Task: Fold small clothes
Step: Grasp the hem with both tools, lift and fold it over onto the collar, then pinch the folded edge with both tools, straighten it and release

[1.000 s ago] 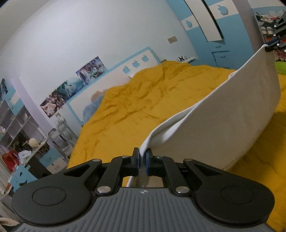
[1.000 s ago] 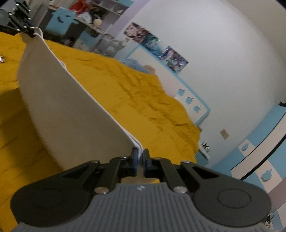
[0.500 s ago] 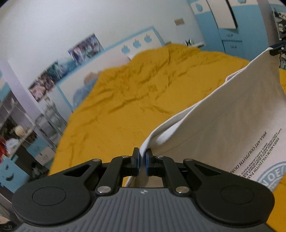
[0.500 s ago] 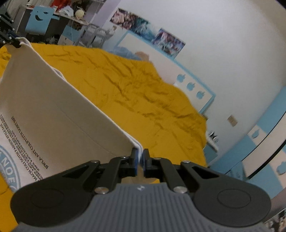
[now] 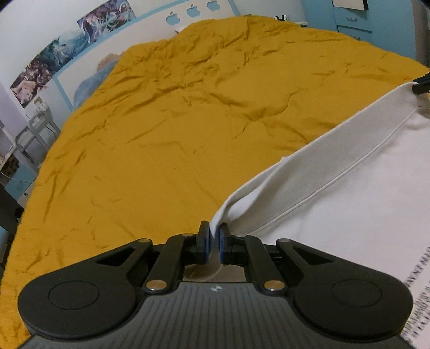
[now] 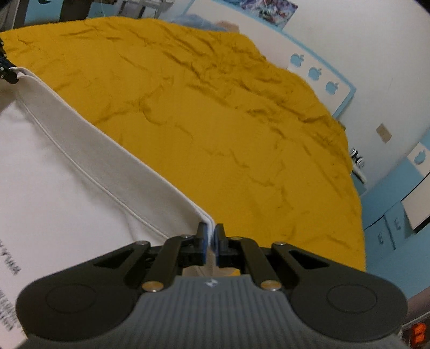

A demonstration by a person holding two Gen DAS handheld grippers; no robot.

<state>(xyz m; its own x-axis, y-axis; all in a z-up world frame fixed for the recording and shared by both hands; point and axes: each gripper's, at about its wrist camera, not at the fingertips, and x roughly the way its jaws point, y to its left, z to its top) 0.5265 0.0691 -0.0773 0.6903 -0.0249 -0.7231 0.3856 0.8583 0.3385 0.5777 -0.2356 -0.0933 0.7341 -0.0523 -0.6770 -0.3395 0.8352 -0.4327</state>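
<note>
A white garment [image 5: 336, 193] with dark printed lettering is stretched between my two grippers over a mustard-yellow bed cover [image 5: 174, 120]. My left gripper [image 5: 214, 236] is shut on one corner of its hem band. My right gripper [image 6: 211, 237] is shut on the other corner; the garment [image 6: 67, 182] runs off to the left there. Each gripper shows in the other's view: the right one at the far right edge [image 5: 422, 83], the left one at the far left edge [image 6: 6, 71]. The lower part of the garment is out of frame.
The yellow cover [image 6: 215, 120] spans the bed. A white headboard with blue apple shapes [image 5: 193, 10] and posters [image 5: 67, 51] stand at the far end. Blue drawers [image 5: 352, 16] are at the right, a metal rack [image 5: 35, 128] at the left.
Both grippers have tilted downward and come lower over the bed, bringing the garment down with them. The wall has left the views and the yellow cover now fills them. Both grips are unchanged.
</note>
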